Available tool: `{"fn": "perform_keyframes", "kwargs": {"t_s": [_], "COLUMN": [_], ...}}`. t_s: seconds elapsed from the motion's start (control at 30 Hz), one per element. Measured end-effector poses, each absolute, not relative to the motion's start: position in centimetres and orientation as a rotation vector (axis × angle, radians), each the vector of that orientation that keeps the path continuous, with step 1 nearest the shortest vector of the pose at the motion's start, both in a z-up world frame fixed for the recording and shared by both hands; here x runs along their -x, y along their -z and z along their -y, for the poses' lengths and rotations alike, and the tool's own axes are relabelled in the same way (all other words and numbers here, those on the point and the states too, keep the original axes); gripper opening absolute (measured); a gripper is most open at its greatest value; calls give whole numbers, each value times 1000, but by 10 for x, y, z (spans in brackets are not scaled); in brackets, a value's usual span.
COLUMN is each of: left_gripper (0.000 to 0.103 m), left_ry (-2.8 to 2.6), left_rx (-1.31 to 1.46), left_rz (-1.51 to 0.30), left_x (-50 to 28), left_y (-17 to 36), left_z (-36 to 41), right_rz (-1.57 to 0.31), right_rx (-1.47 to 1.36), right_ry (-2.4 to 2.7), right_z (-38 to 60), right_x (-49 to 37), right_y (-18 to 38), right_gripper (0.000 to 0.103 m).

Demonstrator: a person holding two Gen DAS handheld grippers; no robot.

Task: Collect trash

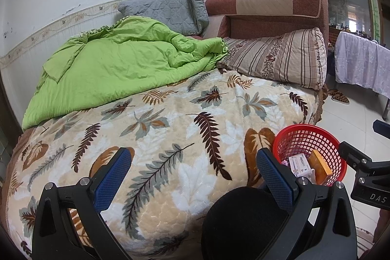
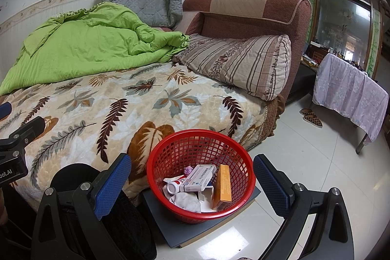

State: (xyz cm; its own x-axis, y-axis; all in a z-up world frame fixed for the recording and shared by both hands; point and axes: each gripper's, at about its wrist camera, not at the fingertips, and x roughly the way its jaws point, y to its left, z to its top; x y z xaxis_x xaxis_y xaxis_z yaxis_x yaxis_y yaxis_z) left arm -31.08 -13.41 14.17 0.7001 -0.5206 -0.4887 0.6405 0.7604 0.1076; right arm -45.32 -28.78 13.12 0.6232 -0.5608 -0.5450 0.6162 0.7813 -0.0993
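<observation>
Bedspread (image 1: 170,138) lying bare of litter, I'm judging collection nearly finished | red basket (image 2: 202,138) sitting beside bed, holding boxes, tube, tissue | left gripper (image 1: 193,171) and right gripper (image 2: 192,178) hovering agape, gripping nothing.

Legible markings: two partial brand strings, both on gripper bodies.
I am reading "DAS" on the right gripper (image 1: 371,195) housing in my left wrist view, and "bot.AI" on the left gripper (image 2: 9,173) housing in my right wrist view; the print on the white carton (image 2: 198,178) is staying too small to resolve.
</observation>
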Motion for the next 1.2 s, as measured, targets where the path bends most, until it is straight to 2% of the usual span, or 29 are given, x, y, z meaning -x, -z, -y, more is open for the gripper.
{"fn": "perform_keyframes", "kwargs": {"t_s": [0.23, 0.5, 0.67, 0.83, 0.97, 1.07, 1.2], "left_gripper": [102, 102, 102, 102, 102, 102, 103], "left_ry": [625, 308, 98, 38, 18, 69, 54], "left_rx": [-238, -136, -170, -139, -77, -27, -51], "left_rz": [-518, -650, -793, -889, -923, -1006, -939], "left_x": [296, 199, 131, 73, 35, 13, 9], "left_y": [-131, -115, -78, -53, -34, -16, -11], "left_z": [120, 49, 8, -21, -33, -38, -37], "right_rz": [-608, -760, -959, -1066, -1053, -951, -932], "right_rx": [-85, -22, -106, -130, -157, -110, -116], "right_ry": [590, 323, 205, 214, 182, 221, 251], "right_z": [288, 261, 237, 206, 190, 180, 178], "right_x": [421, 291, 168, 72, 20, 13, 16], "right_y": [-138, -137, -91, -37, -9, -2, 0], "right_gripper": [101, 102, 102, 102, 103, 103, 103]}}
